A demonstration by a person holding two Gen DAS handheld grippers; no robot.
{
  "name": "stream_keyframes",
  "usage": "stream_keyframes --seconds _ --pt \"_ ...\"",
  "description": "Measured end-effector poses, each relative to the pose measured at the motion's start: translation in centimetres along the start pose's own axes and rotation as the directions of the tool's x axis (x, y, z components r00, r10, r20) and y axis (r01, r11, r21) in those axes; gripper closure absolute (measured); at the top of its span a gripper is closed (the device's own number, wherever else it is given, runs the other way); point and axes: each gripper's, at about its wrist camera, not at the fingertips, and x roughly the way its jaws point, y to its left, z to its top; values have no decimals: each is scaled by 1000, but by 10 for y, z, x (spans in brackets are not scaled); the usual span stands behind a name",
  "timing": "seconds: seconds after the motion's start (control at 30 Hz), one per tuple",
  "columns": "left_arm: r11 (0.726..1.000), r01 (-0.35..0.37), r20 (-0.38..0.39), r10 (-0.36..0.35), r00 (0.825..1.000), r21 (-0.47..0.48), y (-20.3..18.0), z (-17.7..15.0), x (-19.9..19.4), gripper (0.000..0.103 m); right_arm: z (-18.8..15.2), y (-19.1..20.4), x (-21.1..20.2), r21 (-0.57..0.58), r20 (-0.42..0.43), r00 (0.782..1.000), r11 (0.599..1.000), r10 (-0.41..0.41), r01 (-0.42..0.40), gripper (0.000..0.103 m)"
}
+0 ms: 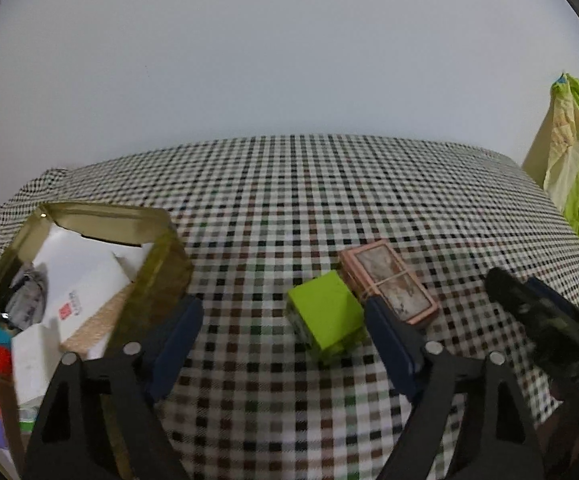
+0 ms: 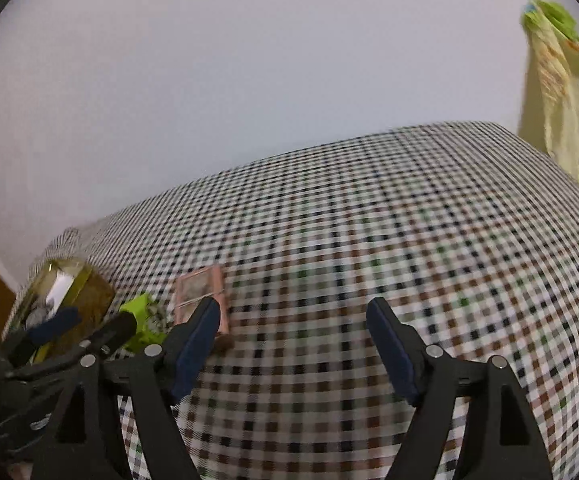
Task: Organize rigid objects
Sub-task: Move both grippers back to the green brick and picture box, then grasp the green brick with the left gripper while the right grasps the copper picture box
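Left wrist view: left gripper (image 1: 283,316) over a checked cloth (image 1: 309,200), jaws apart, nothing held. Green box (image 1: 325,320) on the cloth between the two fingers, nearer the right-hand one, touching neither. Pink box (image 1: 389,284) just beyond, touching the green box, partly behind the right-hand fingertip. Gold tin (image 1: 161,248) at left, open, beside the left-hand finger, with white cards and small blue, red and grey items inside. Right gripper (image 1: 537,312) blurred at the right edge. Plain pale wall behind; green and yellow fabric (image 1: 573,184) at far right.

Right wrist view: right gripper (image 2: 293,320) over the same cloth (image 2: 409,220), jaws apart, only bare checks between them. Pink box (image 2: 199,288) just beyond the left-hand fingertip, partly hidden by it. Green box (image 2: 141,312) further left, outside the jaws. Gold tin (image 2: 85,288) at far left, with the left gripper (image 2: 93,324) in front of it. Picture blurred. Pale wall behind; green and yellow fabric (image 2: 561,100) at upper right.
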Motion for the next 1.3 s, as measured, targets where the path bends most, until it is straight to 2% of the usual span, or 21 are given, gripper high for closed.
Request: stream_keyframes --seconds 0.13,0.23,0.3,0.33,0.37,0.43,0.5,0.53,0.57,0.67,0.9,1.13,1.3 --pt "1000 -2 -2 2 1000 10 -5 3 3 25 -2 -8 5 76 1 1000 997 30 -30 23" --pt "1000 27 -5 -27 1000 10 -7 -1 1 25 -4 -1 7 58 -1 1000 998 22 -22 23" --pt "1000 21 -4 -21 1000 24 -9 -2 2 26 -4 1 6 52 -2 1000 998 20 -20 23" --pt "1000 23 -8 -23 1000 19 -8 -1 4 31 -4 0 5 52 -2 1000 998 19 -19 23" --pt "1000 28 -14 -27 1000 14 -6 -1 5 42 -4 0 5 54 -2 1000 998 18 -18 23" --pt "999 46 -46 -45 998 3 -1 -1 12 57 -5 1 5 57 -1 1000 998 15 -14 23" --pt "998 65 -67 -66 996 -12 4 -2 17 61 -5 0 2 54 5 1000 998 13 -13 23" --pt "997 76 -70 -77 995 -18 6 -2 18 69 -4 -2 1 51 7 1000 999 11 -12 23" --pt "996 90 -73 -91 993 -19 7 -2 18 73 -5 0 1 46 8 1000 999 9 -9 23" --pt "996 87 -69 -88 994 -11 10 -3 17 73 -5 5 1 21 14 1000 1000 12 -12 23" --pt "999 -35 -2 35 999 8 25 -7 1 73 -4 27 10 -87 -37 998 994 58 -61 23" --pt "1000 -18 -16 18 1000 -21 47 -9 0 72 -9 57 35 -187 -137 988 977 74 -99 23" --pt "999 -12 -13 12 1000 -35 40 -8 5 72 -6 72 50 -235 -166 985 967 56 -94 24"
